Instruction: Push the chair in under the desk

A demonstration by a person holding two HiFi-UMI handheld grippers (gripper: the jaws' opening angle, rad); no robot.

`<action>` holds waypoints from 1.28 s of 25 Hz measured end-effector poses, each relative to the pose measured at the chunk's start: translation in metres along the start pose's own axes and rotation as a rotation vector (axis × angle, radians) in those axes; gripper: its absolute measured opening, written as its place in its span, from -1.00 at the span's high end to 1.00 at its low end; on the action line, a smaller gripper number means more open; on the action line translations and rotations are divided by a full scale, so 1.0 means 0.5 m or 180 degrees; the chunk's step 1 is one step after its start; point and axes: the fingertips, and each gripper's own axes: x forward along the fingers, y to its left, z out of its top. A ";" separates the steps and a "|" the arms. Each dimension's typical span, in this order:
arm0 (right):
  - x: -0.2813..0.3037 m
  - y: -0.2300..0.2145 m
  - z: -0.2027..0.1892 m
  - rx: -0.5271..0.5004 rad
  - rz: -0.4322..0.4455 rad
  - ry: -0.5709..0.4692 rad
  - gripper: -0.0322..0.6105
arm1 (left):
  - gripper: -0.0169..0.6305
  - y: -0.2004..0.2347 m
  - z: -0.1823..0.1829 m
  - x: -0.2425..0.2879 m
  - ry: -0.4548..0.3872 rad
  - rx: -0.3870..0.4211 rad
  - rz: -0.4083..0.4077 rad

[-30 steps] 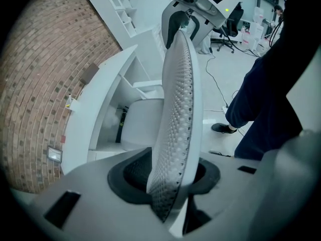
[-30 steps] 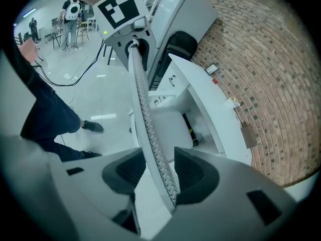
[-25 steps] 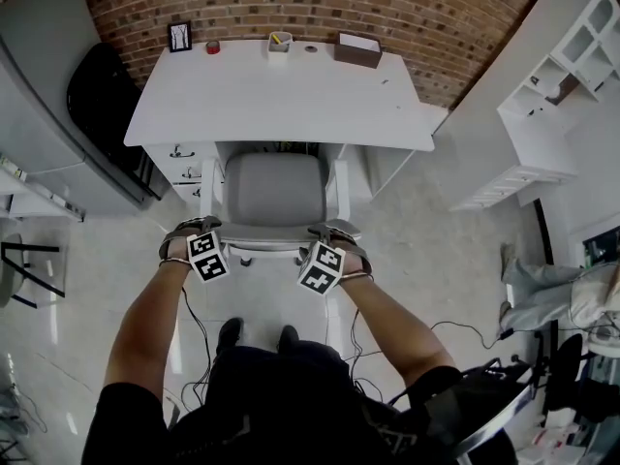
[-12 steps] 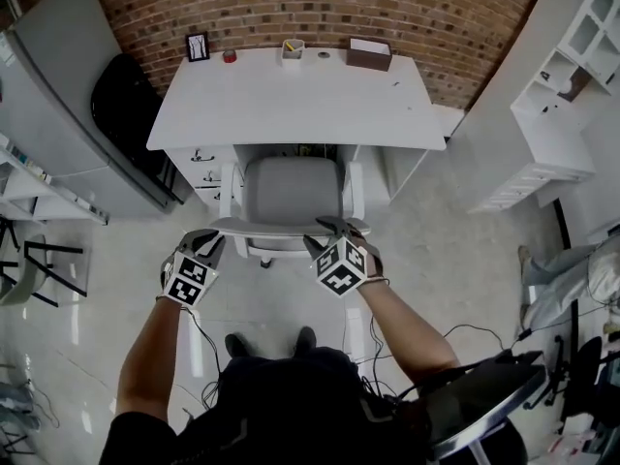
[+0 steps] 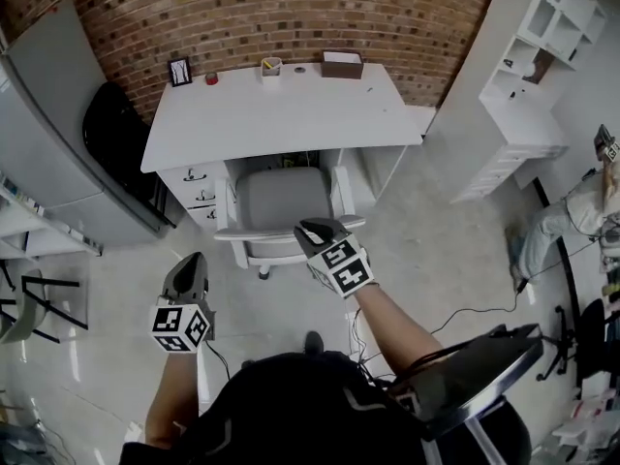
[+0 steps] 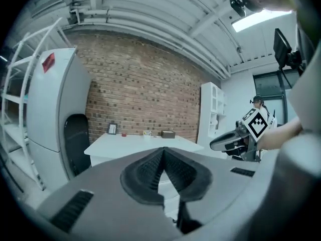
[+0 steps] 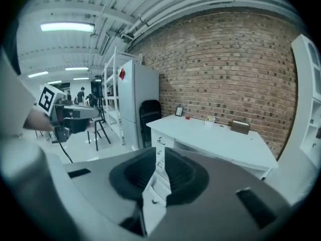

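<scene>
The chair (image 5: 279, 200) sat mostly inside the worktop's (image 5: 281, 114) kneehole, and with the left claw (image 5: 193, 260) just closed fully and the right claw (image 5: 308, 229) nearly so (both empty, off the chair), any finishing nudge looked best placed squarely on the backrest.

Ahead of me the wall (image 5: 291, 13) is rough red brick. My counter (image 5: 281, 114) has a smooth, matt white top. The chair (image 5: 281, 200) seat looks like grey cloth, its frame smooth and white. The floor (image 5: 116, 289) is pale and glossy, throwing back reflections.
</scene>
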 end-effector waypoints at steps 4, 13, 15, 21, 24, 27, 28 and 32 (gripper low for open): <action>-0.018 0.046 0.033 0.0232 -0.0019 -0.0217 0.81 | 0.92 0.017 0.005 -0.052 0.0029 -0.0028 0.0103; -0.050 0.119 0.127 0.0434 -0.0325 -0.0603 0.87 | 0.92 0.050 0.054 -0.106 -0.0030 0.0225 0.0190; -0.056 0.127 0.141 0.0411 -0.0364 -0.0634 0.87 | 0.92 0.047 0.066 -0.113 -0.0062 0.0309 0.0170; -0.070 0.147 0.160 0.0437 -0.0486 -0.0704 0.88 | 0.92 0.056 0.080 -0.138 -0.0092 0.0369 0.0146; -0.073 0.157 0.163 0.0446 -0.0521 -0.0711 0.88 | 0.92 0.067 0.088 -0.147 -0.0101 0.0357 0.0144; -0.078 0.164 0.167 0.0440 -0.0594 -0.0719 0.88 | 0.92 0.073 0.092 -0.149 -0.0094 0.0412 0.0148; -0.081 0.165 0.170 0.0438 -0.0620 -0.0729 0.88 | 0.92 0.074 0.093 -0.151 -0.0094 0.0415 0.0148; -0.085 0.180 0.175 0.0427 -0.0656 -0.0727 0.88 | 0.92 0.070 0.094 -0.162 -0.0107 0.0401 0.0113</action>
